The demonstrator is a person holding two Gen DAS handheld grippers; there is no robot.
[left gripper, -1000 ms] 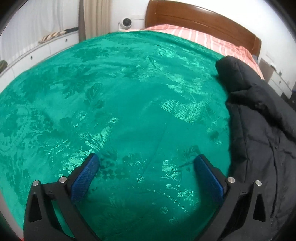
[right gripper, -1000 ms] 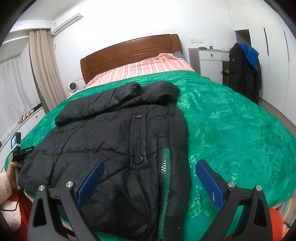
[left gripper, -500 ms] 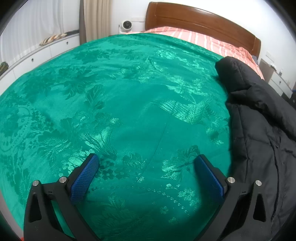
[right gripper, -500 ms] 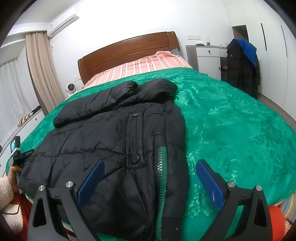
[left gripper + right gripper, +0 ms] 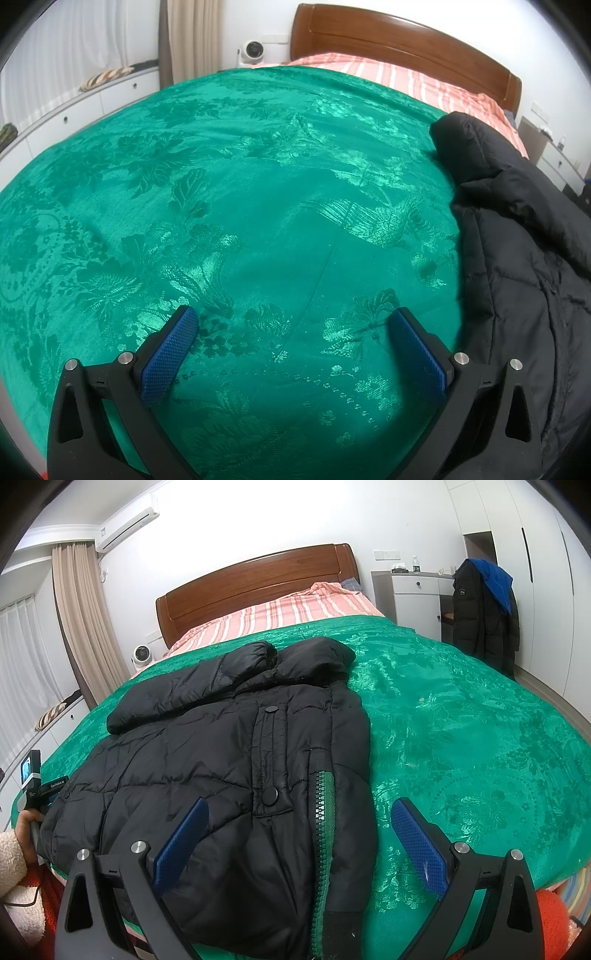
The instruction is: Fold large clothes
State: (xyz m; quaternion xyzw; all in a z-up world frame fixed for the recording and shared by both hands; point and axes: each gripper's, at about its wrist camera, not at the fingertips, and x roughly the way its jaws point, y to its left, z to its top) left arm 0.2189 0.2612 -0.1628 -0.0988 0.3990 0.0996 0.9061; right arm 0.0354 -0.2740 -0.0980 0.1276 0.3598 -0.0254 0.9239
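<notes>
A black puffer jacket (image 5: 229, 760) lies on the green bedspread (image 5: 461, 738), folded lengthwise, with one sleeve laid across its upper part and a green zipper (image 5: 323, 812) along its right edge. My right gripper (image 5: 299, 806) is open and empty, above the jacket's hem near the bed's foot. My left gripper (image 5: 293, 315) is open and empty over bare green bedspread (image 5: 221, 203), with the jacket (image 5: 517, 240) at its right. The left gripper also shows in the right wrist view (image 5: 33, 786), held at the jacket's left edge.
A wooden headboard (image 5: 258, 579) and a pink striped sheet (image 5: 280, 616) are at the bed's far end. A small white fan (image 5: 253, 50) stands by the curtain. A white dresser (image 5: 417, 598) and a chair with dark coats (image 5: 484, 609) stand to the right. White drawers (image 5: 74, 110) run along the left wall.
The right gripper has dropped a little lower and closer to the jacket's hem. The left gripper has hardly moved. Both stay open.
</notes>
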